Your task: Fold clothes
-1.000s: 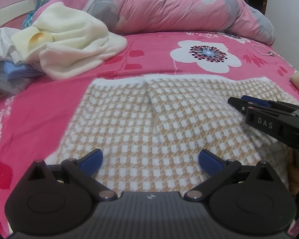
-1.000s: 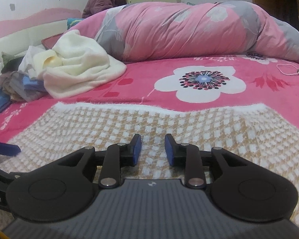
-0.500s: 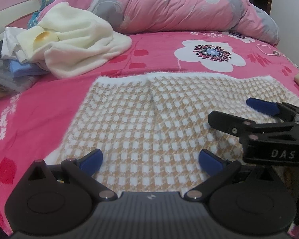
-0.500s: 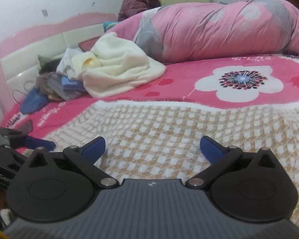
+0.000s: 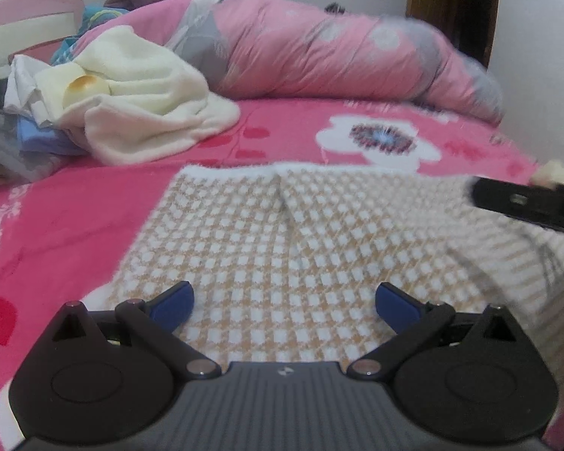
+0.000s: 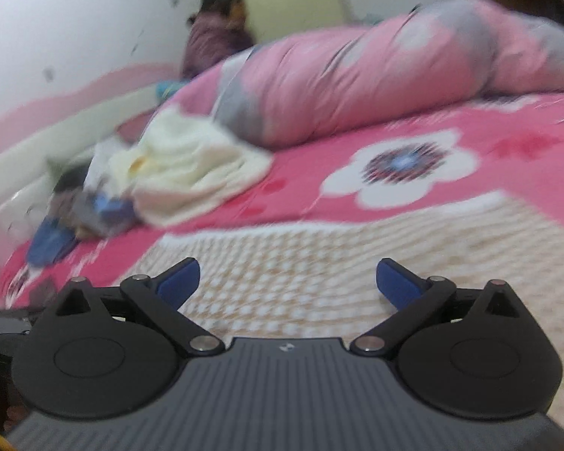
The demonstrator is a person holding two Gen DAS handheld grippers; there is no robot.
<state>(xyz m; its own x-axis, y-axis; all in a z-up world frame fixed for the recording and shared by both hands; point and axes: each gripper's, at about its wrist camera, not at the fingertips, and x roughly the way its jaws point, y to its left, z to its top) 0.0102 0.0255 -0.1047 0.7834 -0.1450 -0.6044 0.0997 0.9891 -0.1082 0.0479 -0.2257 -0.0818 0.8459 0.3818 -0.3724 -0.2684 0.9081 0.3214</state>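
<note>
With the checked cloth flat on the bed, I'm between folds: left tongs wide, right tongs wide, closing slightly, both empty. Next: pinch an edge.

Checked garment lies flat on pink bedspread, nothing on top; open passage across it. Bare bedspread left of garment and beyond its far edge, around white flower print. Heap of clothes blocks far left. Rolled quilt walls off far side. Right gripper intrudes at right edge over garment's lifted corner.
</note>
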